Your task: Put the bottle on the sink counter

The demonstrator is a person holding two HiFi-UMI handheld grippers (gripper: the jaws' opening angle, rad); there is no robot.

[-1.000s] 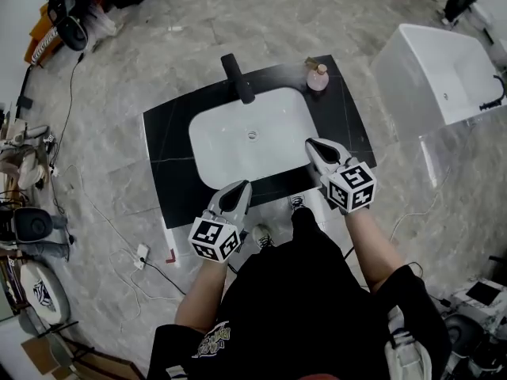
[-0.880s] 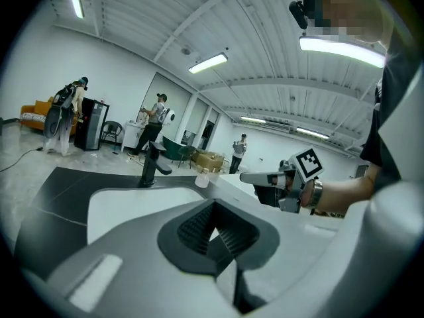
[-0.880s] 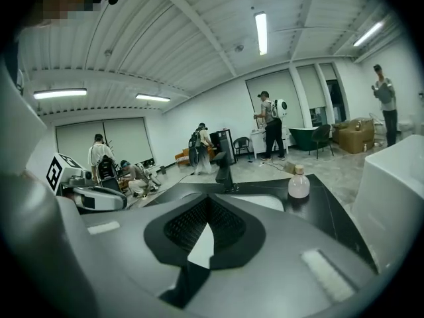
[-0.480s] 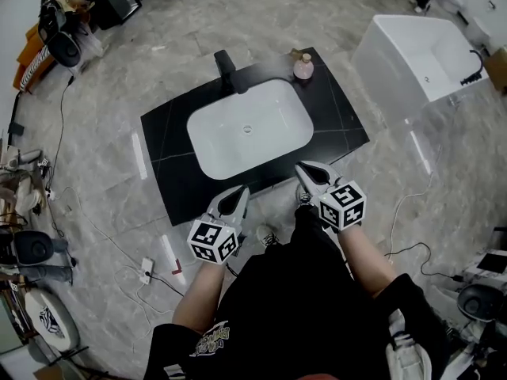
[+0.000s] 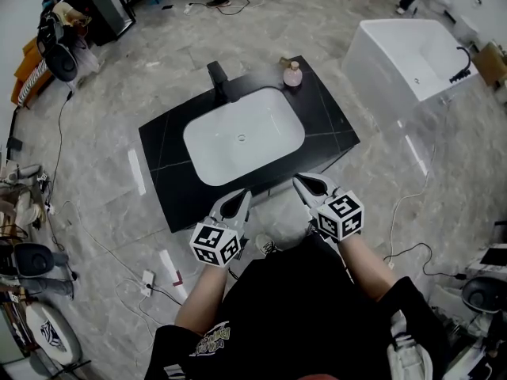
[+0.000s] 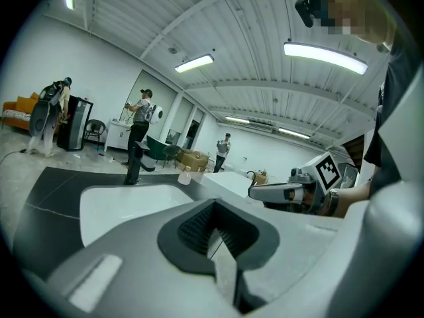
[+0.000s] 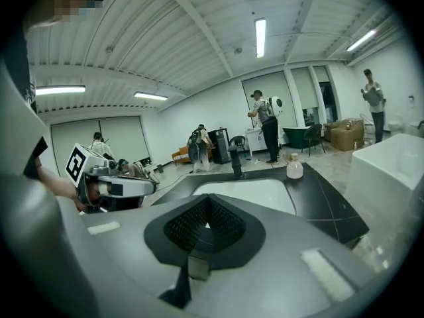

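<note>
Bottle status: 1 pink bottle (image 5: 293, 74) with a pale cap stands upright on the far right corner of the black sink counter (image 5: 162, 153). It sits just beside the white basin (image 5: 242, 137), to the right of the black faucet (image 5: 218, 79).

Both grippers are well apart from it, on the near side:
- Left gripper (image 5: 236, 199): pulled back at the counter's near edge, tips aimed toward the basin. Left gripper view shows the jaws pressed together with nothing between them.
- Right gripper (image 5: 305, 182): same story at the near edge, a bit further right. Jaws clenched on nothing in the right gripper view.

Bottle relative to each:
- From the left gripper view, the bottle (image 6: 186, 175) shows small and far, past the basin, just right of the faucet (image 6: 134, 164) and left of the jaw line. The right gripper (image 6: 278, 192) shows at the right edge.
- From the right gripper view, the bottle (image 7: 293, 167) is ahead and right of the jaw line, across the whole basin, with the faucet (image 7: 236, 164) to its left.

The 2 grippers sit side by side, not touching, in front of the person's torso. A white bathtub (image 5: 404, 54) stands off to the right of the counter, on the grey tiled floor (image 5: 103, 93).
</note>
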